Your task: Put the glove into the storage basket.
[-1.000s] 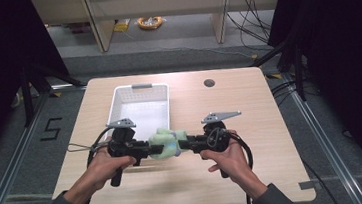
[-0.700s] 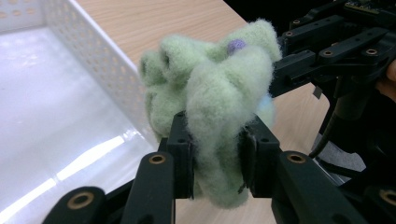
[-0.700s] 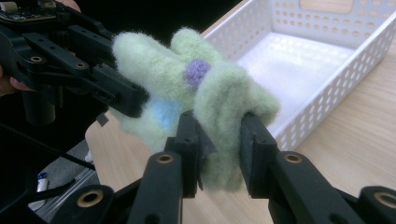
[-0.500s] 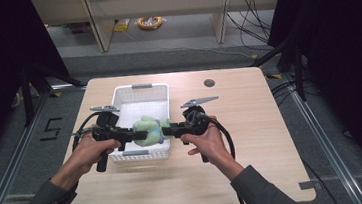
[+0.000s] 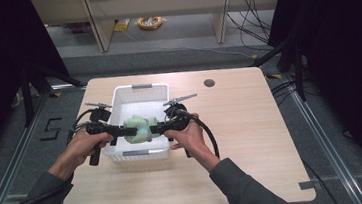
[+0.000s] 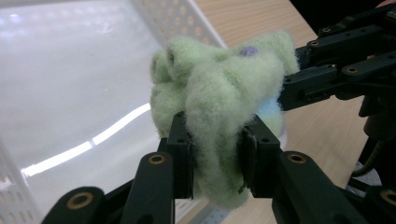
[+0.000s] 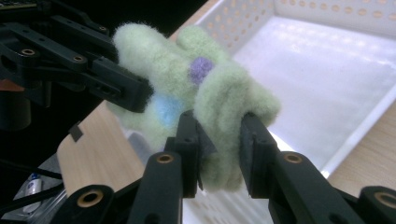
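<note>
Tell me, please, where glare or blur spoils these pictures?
Left gripper view: bright glare streaks lie across the white basket floor, which is soft; the green fleece bundle is sharp. Right gripper view: the basket floor is washed out. High view: the table is evenly lit, its surroundings dark.

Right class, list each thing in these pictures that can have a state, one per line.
Green fuzzy cloth: bunched, held above the basket by both grippers.
White basket: upright on the table, nothing seen inside.
Left gripper: fingers shut on the cloth.
Right gripper: fingers shut on the cloth.
</note>
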`<state>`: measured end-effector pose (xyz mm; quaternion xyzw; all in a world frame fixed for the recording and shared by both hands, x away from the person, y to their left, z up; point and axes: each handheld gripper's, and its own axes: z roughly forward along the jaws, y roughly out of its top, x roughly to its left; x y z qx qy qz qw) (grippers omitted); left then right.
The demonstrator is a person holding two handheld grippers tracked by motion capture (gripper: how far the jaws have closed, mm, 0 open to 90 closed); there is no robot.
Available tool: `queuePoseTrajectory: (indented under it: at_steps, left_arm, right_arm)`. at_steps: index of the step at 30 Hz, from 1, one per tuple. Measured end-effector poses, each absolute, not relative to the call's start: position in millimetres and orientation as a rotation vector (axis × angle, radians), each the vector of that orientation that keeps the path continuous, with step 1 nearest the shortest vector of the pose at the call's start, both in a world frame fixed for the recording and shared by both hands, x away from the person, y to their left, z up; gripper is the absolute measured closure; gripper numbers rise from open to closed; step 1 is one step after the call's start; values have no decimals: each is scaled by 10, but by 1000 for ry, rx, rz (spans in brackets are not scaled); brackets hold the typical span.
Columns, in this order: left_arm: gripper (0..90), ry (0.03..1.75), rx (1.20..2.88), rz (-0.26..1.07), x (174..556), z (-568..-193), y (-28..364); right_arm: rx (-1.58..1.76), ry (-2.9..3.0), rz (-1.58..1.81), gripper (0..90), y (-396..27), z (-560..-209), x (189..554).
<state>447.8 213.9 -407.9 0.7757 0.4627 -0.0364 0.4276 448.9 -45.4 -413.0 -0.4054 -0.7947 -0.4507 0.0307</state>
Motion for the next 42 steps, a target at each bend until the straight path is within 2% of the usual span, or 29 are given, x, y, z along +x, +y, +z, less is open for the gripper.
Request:
queuePoseTrajectory:
  at_steps: [16,32,42]
  left_arm:
    - [677,1251,1969,-138,4665,-4429,2255]
    - [672,1245,2066,-114,4720,-4577,2171]
    - [665,1243,2095,-110,4715,-4624,2112]
  right_arm:
    - [-1311,-2539,-1197,719,-155,-4419,4693]
    - [-1310,-2677,-1030,710,-15,-4501,4707]
    - [-1263,-2746,-934,671,22,-4512,4719]
